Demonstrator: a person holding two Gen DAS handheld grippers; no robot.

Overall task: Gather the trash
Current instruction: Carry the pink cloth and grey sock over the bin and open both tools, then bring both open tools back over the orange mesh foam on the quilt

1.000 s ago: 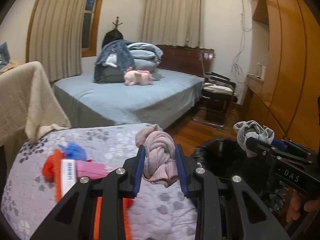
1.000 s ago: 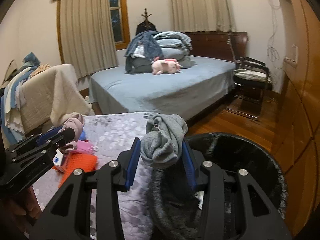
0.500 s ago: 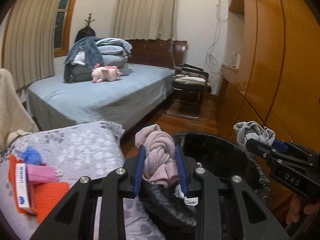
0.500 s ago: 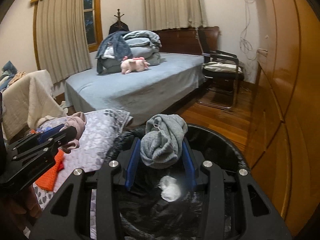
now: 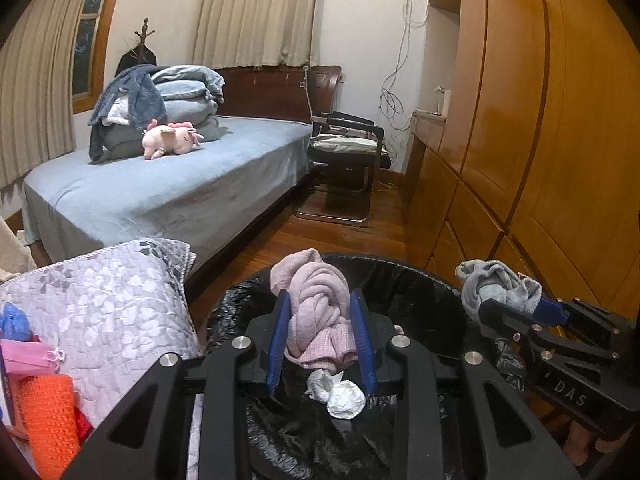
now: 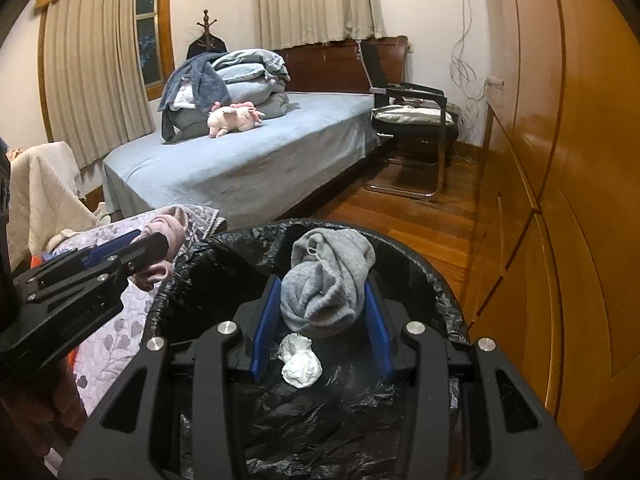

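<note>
Bedroom, wooden floor, black-lined bin (image 6: pixel 448 304) by a quilted bed corner (image 5: pixel 112 304). Left gripper (image 5: pixel 320 344) clamping a pink cloth (image 5: pixel 316 320), right gripper (image 6: pixel 320 320) clamping a grey sock (image 6: pixel 328 276), both above the bin mouth. Best released only once squarely over the crumpled tissue (image 6: pixel 300 364) inside.

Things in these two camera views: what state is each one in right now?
Left hand-held gripper: shut on the pink cloth, over the bin.
Right hand-held gripper: shut on the grey cloth, over the bin.
Bin: open, lined with a black bag.
White tissue: crumpled, lying in the bin.
Curtains: drawn.
Chair: unoccupied.
</note>
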